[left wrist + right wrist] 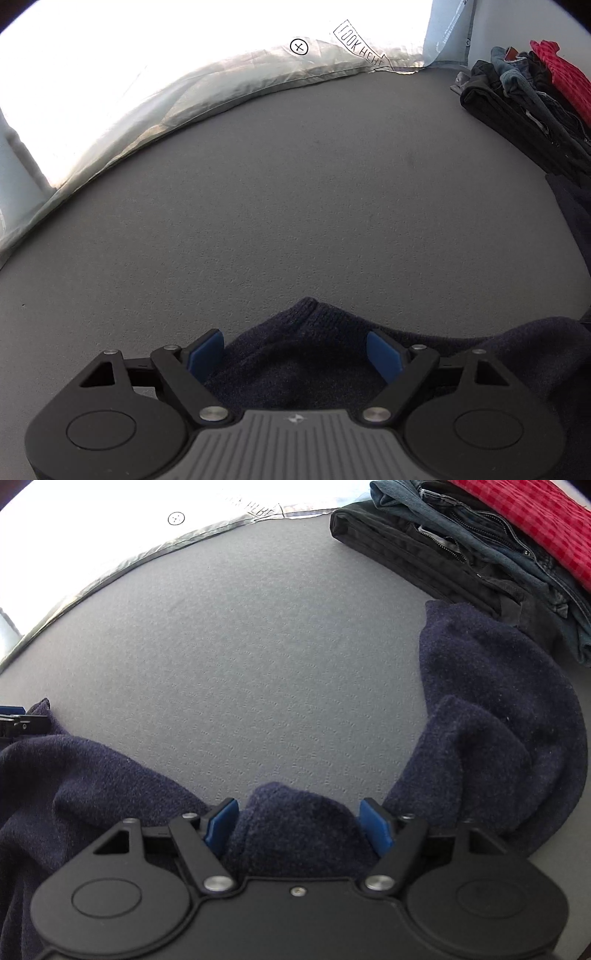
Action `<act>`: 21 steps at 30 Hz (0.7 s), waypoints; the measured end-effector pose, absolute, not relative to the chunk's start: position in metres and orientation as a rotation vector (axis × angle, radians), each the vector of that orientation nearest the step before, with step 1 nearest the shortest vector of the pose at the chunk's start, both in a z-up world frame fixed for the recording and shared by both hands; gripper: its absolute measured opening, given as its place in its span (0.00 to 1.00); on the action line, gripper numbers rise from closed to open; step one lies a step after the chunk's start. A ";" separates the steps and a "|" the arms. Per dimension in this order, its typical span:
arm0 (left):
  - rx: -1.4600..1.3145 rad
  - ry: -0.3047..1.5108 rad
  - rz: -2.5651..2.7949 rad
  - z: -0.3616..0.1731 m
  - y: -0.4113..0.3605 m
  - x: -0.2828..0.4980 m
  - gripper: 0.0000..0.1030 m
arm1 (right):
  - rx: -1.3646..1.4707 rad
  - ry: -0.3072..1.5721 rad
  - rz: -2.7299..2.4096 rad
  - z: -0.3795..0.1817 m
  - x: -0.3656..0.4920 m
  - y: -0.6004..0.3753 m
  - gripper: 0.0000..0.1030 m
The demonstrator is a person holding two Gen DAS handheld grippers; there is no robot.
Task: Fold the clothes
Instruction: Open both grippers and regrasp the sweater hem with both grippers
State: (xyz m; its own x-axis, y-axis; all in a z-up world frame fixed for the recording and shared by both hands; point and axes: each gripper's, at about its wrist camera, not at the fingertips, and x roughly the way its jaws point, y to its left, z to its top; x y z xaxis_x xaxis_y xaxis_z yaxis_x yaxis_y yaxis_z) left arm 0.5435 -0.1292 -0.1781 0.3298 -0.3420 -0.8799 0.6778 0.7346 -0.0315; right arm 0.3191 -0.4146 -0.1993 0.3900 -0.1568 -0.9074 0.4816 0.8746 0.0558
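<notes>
- Left gripper [295, 354] sits low over a corner of the navy knit sweater [306, 354], jaws spread wide, blue pads [205, 356] standing clear on either side of the wool. Nothing is pinched yet, as far as the left wrist view shows.
- Before you close, bring both pads down so the knit edge lies well between them; a bite on the tip alone would probably slip.
- Between your hands the sweater's edge sags in a curve across the grey table [258, 646], so expect slack there once you lift.
- Right gripper [297, 825] is also wide, straddling a raised hump of the same sweater; its pads [221, 823] flank the bunch without visibly squeezing it.
- Take only the top layer if you can. That hump looks doubled, and I'd judge a thick bite would drag extra cloth along.
- Further right, a sleeve [498, 709] trails up toward the stack of folded clothes [480, 542]: black trousers, jeans, a red checked piece. Keep the sleeve from catching that stack.
</notes>
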 end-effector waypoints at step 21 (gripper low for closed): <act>0.173 1.055 -0.393 -0.160 -0.130 0.541 0.15 | 0.393 1.116 -0.468 -0.196 0.331 -0.416 0.73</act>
